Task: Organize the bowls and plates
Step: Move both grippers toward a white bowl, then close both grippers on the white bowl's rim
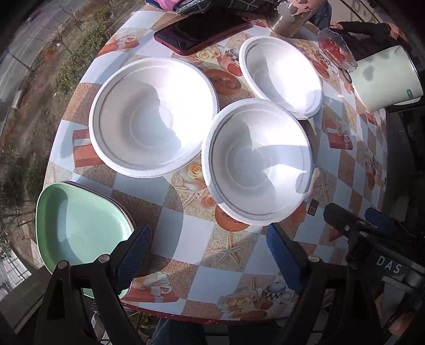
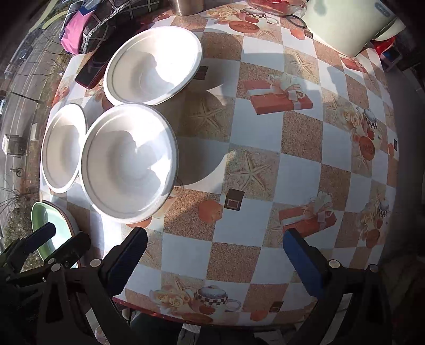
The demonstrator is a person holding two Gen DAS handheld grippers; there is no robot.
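Three white bowls stand on the patterned tablecloth: a wide one at the left (image 1: 152, 116), one nearer the middle (image 1: 256, 162) (image 2: 128, 162), and one farther back (image 1: 280, 75) (image 2: 152, 65). A green plate (image 1: 79, 225) lies at the near left edge on top of a brownish plate. My left gripper (image 1: 208, 252) is open and empty, pointing down over bare cloth between the green plate and the middle bowl. My right gripper (image 2: 215, 262) is also open and empty, over the cloth to the right of the bowls, and shows in the left wrist view (image 1: 362, 217).
A red-cased tablet (image 1: 202, 29), a metal cup (image 1: 289, 18), a glass dish of red food (image 1: 336, 50) and a pale kettle (image 1: 385, 77) stand at the back. Folded cloth (image 2: 87, 29) lies at the far left. The table's near edge (image 1: 212, 315) is just below the grippers.
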